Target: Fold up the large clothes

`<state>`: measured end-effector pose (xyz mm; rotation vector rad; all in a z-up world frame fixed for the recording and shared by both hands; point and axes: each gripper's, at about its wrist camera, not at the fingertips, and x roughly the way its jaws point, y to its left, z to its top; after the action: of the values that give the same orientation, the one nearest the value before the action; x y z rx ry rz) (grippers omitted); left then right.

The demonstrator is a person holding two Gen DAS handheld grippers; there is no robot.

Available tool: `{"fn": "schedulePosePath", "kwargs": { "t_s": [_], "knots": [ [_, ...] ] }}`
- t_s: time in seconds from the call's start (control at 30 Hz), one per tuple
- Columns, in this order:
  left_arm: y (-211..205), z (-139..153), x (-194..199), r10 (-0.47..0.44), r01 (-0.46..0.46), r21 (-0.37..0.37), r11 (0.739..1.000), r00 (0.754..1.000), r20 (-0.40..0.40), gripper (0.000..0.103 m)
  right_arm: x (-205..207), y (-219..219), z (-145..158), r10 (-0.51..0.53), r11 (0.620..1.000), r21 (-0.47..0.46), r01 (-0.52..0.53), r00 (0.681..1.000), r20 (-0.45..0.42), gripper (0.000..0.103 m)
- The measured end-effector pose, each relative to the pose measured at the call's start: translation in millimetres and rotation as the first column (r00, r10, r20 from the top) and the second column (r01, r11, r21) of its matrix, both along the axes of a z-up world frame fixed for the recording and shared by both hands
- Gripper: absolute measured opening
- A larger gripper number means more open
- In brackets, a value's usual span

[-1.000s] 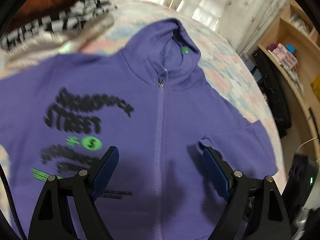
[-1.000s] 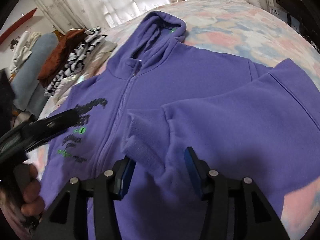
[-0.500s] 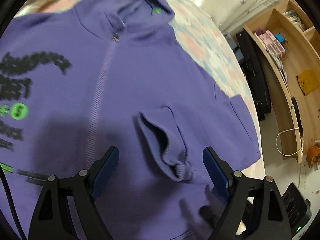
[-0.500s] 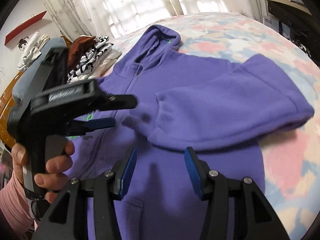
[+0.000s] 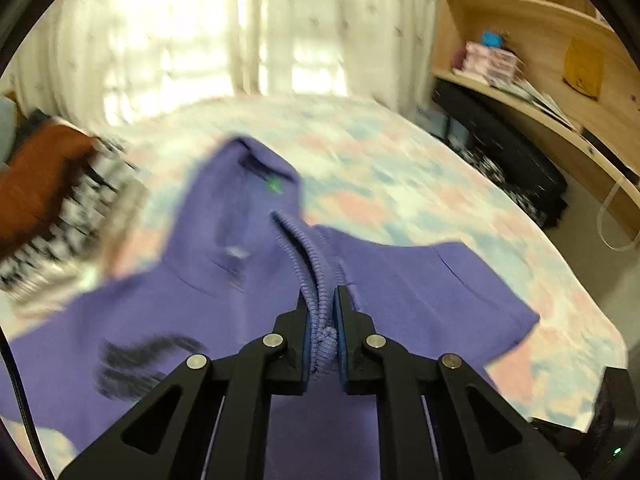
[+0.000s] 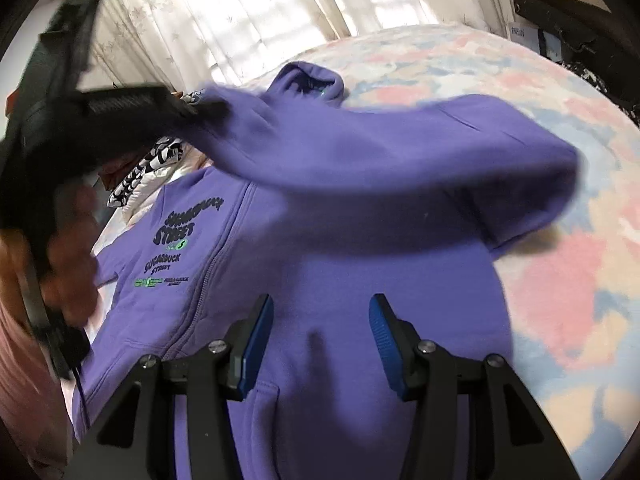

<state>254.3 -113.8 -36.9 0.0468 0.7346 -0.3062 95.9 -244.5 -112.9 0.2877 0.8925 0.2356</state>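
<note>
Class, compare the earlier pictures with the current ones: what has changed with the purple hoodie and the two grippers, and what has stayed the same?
The left gripper shut its jaws on the ribbed cuff of the purple zip-up hoodie and lifted the sleeve up off the hoodie's front. The right gripper stayed open and empty above the hoodie's lower front. The hoodie's body still lies flat on the pastel floral bedspread.

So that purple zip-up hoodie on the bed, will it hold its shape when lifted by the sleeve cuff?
Probably not. The purple zip-up hoodie looks floppy: its sleeve sags in an arc from the left gripper, shut on the ribbed cuff. The fabric seems thick, so likely not slippery, and the body would probably drag along the bed.
</note>
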Motion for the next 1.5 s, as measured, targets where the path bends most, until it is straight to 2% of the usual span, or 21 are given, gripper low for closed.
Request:
{"fn": "schedulePosePath", "kwargs": {
  "t_s": [0.13, 0.23, 0.33, 0.43, 0.5, 0.57, 0.63, 0.77, 0.83, 0.9, 0.93, 0.97, 1.0, 1.07, 1.1, 1.17, 1.23, 1.3, 1.37, 1.47, 1.5],
  "knots": [
    [47, -9, 16, 0.107, -0.106, 0.054, 0.993, 0.994, -0.019, 0.008, -4, -8, 7, -0.025, 0.999, -0.027, 0.025, 1.0, 0.0, 0.05],
    [83, -53, 32, 0.17, -0.163, 0.059, 0.985, 0.976, -0.135, 0.013, -2, -17, 7, -0.039, 0.998, -0.052, 0.037, 0.999, -0.021, 0.051],
    [103, -98, 39, 0.219, -0.206, 0.078, 0.975, 0.943, -0.251, 0.018, 5, -27, 7, -0.045, 0.997, -0.064, 0.042, 0.998, -0.05, 0.057],
    [114, -115, 43, 0.184, -0.195, -0.002, 0.981, 0.931, -0.315, 0.032, 24, -45, 11, -0.054, 0.998, -0.029, 0.051, 0.996, -0.078, 0.058],
    [120, -114, 47, 0.192, -0.221, -0.056, 0.974, 0.928, -0.32, 0.055, 44, -63, 14, -0.075, 0.997, 0.02, 0.077, 0.993, -0.092, 0.062],
    [128, -113, 54, 0.221, -0.257, -0.081, 0.963, 0.925, -0.308, 0.066, 62, -74, 14, -0.112, 0.992, 0.041, 0.116, 0.989, -0.099, 0.062],
    [129, -113, 65, 0.23, -0.264, -0.078, 0.961, 0.925, -0.303, 0.066, 90, -91, 10, -0.124, 0.986, 0.095, 0.137, 0.984, -0.132, 0.062],
    [130, -129, 84, 0.214, -0.243, -0.046, 0.969, 0.917, -0.336, 0.066, 140, -104, -8, -0.176, 0.974, 0.112, 0.197, 0.969, -0.171, 0.062],
    [132, -139, 97, 0.235, -0.253, -0.006, 0.968, 0.908, -0.347, 0.046, 164, -107, -24, -0.187, 0.969, 0.123, 0.214, 0.961, -0.203, 0.062],
    [130, -140, 100, 0.233, -0.246, 0.008, 0.969, 0.907, -0.351, 0.018, 176, -112, -37, -0.199, 0.961, 0.144, 0.235, 0.952, -0.231, 0.061],
    [128, -137, 100, 0.214, -0.23, -0.005, 0.973, 0.914, -0.344, 0.013, 183, -114, -46, -0.194, 0.956, 0.17, 0.24, 0.949, -0.247, 0.056],
    [125, -131, 99, 0.213, -0.223, 0.006, 0.975, 0.923, -0.319, 0.008, 182, -112, -48, -0.187, 0.958, 0.17, 0.232, 0.951, -0.245, 0.015],
    [119, -123, 97, 0.213, -0.216, 0.019, 0.976, 0.94, -0.267, 0.003, 185, -110, -45, -0.164, 0.967, 0.156, 0.201, 0.961, -0.223, 0.012],
    [119, -116, 88, 0.198, -0.199, 0.014, 0.98, 0.959, -0.201, 0.004, 175, -107, -28, -0.174, 0.975, 0.118, 0.187, 0.978, -0.115, 0.012],
    [116, -120, 89, 0.213, -0.207, 0.047, 0.977, 0.961, -0.179, 0.006, 172, -106, -27, -0.178, 0.976, 0.11, 0.187, 0.98, -0.093, 0.012],
    [118, -135, 95, 0.243, -0.225, 0.102, 0.969, 0.942, -0.232, 0.008, 177, -105, -45, -0.19, 0.975, 0.083, 0.204, 0.97, -0.151, 0.016],
    [127, -139, 95, 0.247, -0.243, 0.048, 0.969, 0.932, -0.266, 0.011, 174, -108, -52, -0.19, 0.973, 0.093, 0.21, 0.964, -0.188, 0.023],
    [137, -132, 89, 0.244, -0.26, -0.017, 0.965, 0.926, -0.289, 0.032, 164, -110, -43, -0.182, 0.972, 0.112, 0.208, 0.962, -0.205, 0.04],
    [145, -128, 79, 0.241, -0.266, -0.043, 0.963, 0.921, -0.305, 0.044, 143, -109, -33, -0.144, 0.976, 0.135, 0.174, 0.968, -0.208, 0.052],
    [151, -134, 66, 0.239, -0.254, -0.01, 0.967, 0.92, -0.311, 0.044, 108, -104, -28, -0.09, 0.988, 0.102, 0.114, 0.972, -0.215, 0.054],
    [151, -140, 63, 0.24, -0.249, 0.013, 0.969, 0.918, -0.316, 0.036, 102, -101, -30, -0.087, 0.99, 0.089, 0.109, 0.972, -0.216, 0.054]
  ]
}}
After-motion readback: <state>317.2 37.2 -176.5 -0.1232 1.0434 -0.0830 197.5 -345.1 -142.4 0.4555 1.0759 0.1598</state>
